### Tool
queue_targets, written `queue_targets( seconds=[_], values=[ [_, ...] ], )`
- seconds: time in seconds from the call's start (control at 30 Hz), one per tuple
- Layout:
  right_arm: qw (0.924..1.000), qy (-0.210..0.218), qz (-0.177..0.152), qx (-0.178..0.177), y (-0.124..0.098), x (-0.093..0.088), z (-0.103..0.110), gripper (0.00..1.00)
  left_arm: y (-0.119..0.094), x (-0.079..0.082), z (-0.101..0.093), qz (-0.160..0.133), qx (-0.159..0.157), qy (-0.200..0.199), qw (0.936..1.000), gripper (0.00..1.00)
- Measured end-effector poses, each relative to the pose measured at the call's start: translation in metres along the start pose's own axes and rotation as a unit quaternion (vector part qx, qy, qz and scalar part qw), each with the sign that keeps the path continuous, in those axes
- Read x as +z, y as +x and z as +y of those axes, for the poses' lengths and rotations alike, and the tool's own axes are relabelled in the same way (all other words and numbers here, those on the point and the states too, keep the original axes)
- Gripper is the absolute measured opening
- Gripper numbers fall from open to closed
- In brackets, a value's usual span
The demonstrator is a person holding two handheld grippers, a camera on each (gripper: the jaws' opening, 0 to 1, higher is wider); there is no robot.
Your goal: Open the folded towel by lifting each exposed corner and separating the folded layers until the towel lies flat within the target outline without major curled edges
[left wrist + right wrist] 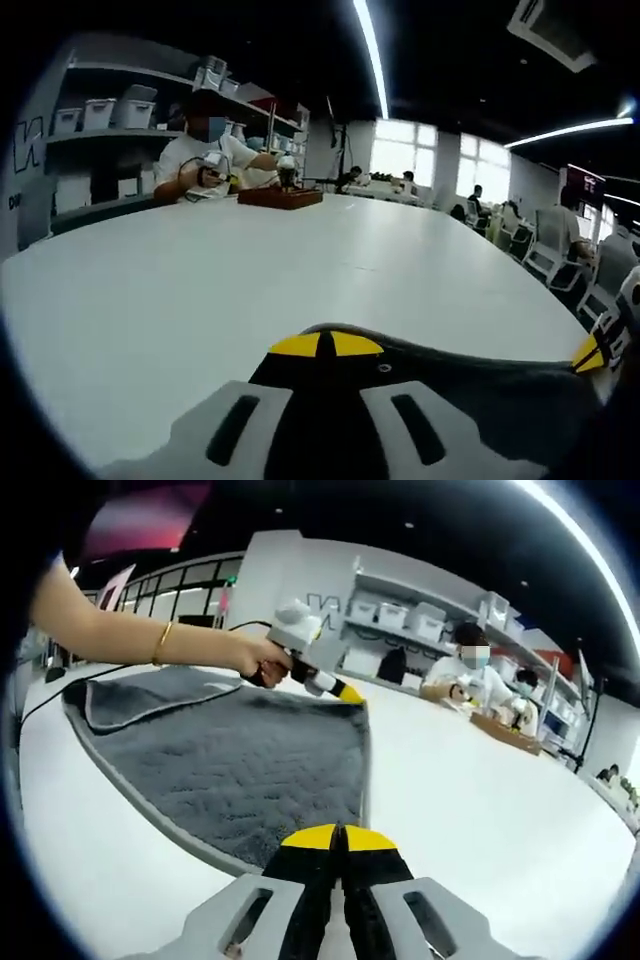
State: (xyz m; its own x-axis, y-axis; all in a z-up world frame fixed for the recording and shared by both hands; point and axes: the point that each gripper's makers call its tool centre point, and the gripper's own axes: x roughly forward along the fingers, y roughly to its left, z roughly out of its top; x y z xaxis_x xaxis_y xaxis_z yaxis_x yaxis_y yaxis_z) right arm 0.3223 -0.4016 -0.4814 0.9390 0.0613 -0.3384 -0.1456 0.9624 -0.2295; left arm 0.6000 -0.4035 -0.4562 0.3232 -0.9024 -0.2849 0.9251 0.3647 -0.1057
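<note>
Both grippers pinch the towel (pixel 240 770): right gripper (pixel 338 842) jaws clenched on near edge, left gripper (pixel 345 692) on far corner, held by a hand (pixel 262 658). Grey towel lies spread on white table (pixel 470 780), far-left corner folded over. Person w/ brown tray (pixel 280 197) sits across.

Grey grippers, black jaws with yellow tips, gold bracelet (pixel 163 641), black cable (pixel 45 698)
</note>
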Motion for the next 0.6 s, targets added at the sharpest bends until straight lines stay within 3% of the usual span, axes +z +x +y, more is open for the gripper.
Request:
queue_targets(
  seconds=[0.23,0.6],
  values=[
    [1.0000,-0.004,0.005,0.002,0.001,-0.001,-0.002,0.00,0.011,-0.008,0.002,0.005,-0.002,-0.025,0.9997,0.00],
    [0.9999,-0.011,0.002,0.001,0.001,-0.003,-0.003,0.00,0.020,-0.022,0.002,0.027,-0.001,-0.030,0.9992,0.00]
  ],
)
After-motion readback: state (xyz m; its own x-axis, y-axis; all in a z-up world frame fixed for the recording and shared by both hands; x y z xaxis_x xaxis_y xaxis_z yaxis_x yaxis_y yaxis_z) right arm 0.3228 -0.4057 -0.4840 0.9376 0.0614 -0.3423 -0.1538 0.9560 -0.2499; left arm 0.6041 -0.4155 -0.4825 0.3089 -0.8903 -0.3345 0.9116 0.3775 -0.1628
